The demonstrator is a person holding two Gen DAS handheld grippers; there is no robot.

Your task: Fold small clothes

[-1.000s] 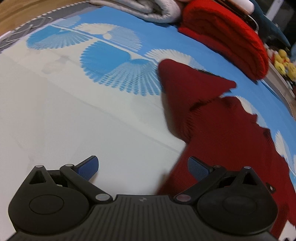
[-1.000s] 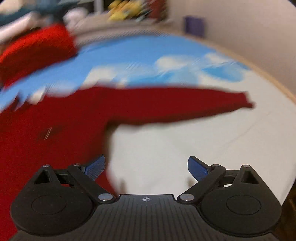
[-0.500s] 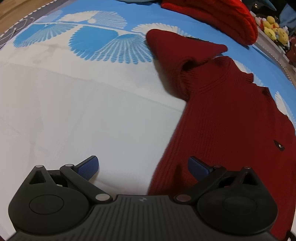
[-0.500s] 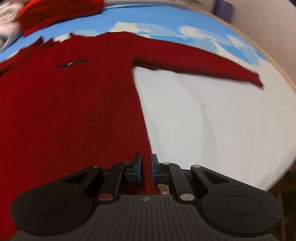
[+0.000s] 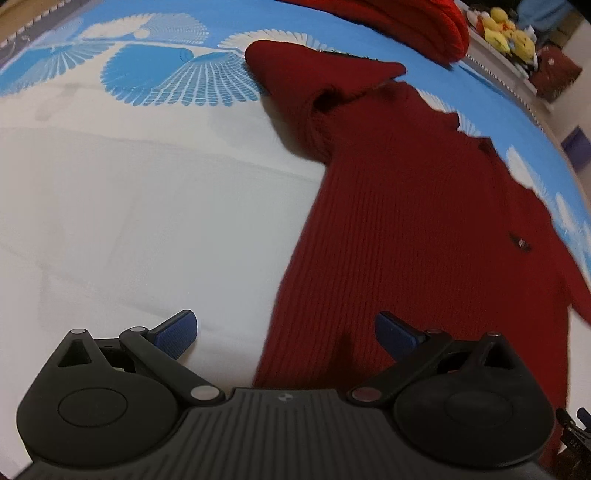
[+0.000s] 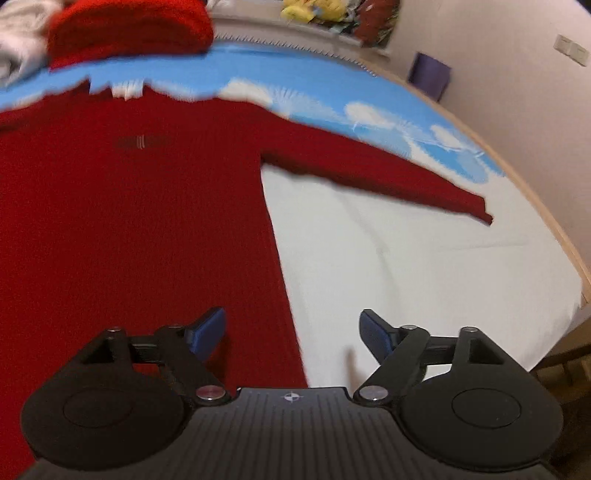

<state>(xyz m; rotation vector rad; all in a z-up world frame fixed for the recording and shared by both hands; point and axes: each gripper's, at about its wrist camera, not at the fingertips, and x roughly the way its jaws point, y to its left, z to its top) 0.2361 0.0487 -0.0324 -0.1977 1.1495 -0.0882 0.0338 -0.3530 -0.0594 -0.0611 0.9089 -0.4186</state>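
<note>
A dark red knit sweater (image 5: 406,229) lies flat on the bed, also in the right wrist view (image 6: 129,221). Its left sleeve (image 5: 314,85) is folded and bunched near the shoulder. Its right sleeve (image 6: 388,177) stretches straight out to the right. My left gripper (image 5: 286,332) is open and empty, straddling the sweater's lower left edge. My right gripper (image 6: 291,332) is open and empty, straddling the sweater's lower right edge.
The bed has a white sheet (image 5: 129,221) with a blue fan-patterned band (image 5: 184,81) beyond it. A bright red folded garment (image 6: 129,29) lies at the far side. Yellow plush toys (image 5: 509,33) sit on a ledge. The bed's wooden edge (image 6: 554,229) runs at right.
My right gripper, shut half a second ago at the sweater's lower right edge, has opened. My left gripper stayed open and came lower toward the sweater's hem.
</note>
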